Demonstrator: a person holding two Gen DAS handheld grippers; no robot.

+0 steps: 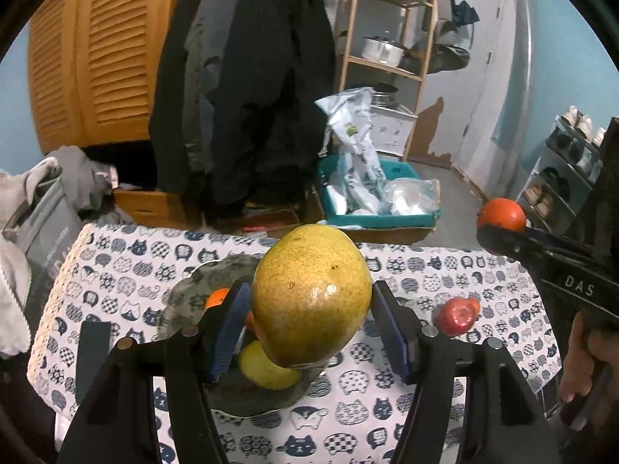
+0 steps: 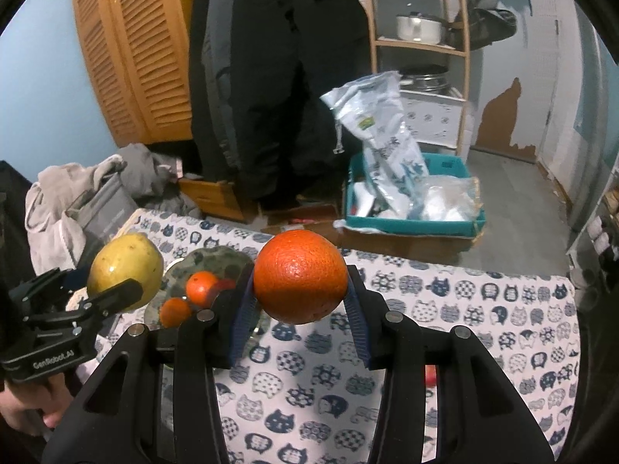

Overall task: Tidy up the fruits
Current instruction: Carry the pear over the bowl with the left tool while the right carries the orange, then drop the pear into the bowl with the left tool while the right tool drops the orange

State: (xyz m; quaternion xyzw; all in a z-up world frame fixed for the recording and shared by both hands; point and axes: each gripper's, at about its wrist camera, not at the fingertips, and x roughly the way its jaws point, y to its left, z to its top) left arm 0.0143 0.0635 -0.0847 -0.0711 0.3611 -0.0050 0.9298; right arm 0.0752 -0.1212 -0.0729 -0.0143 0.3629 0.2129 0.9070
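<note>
Mango (image 1: pixel 311 297) upright, tip up.

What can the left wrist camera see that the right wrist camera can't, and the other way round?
Only the left wrist view shows the lemon in the bowl and the whole red apple lying on the tablecloth. Only the right wrist view shows two small oranges in the bowl clearly. Both show the left tool gripping the big yellow fruit, the right tool gripping the orange, and the teal crate behind.
</note>
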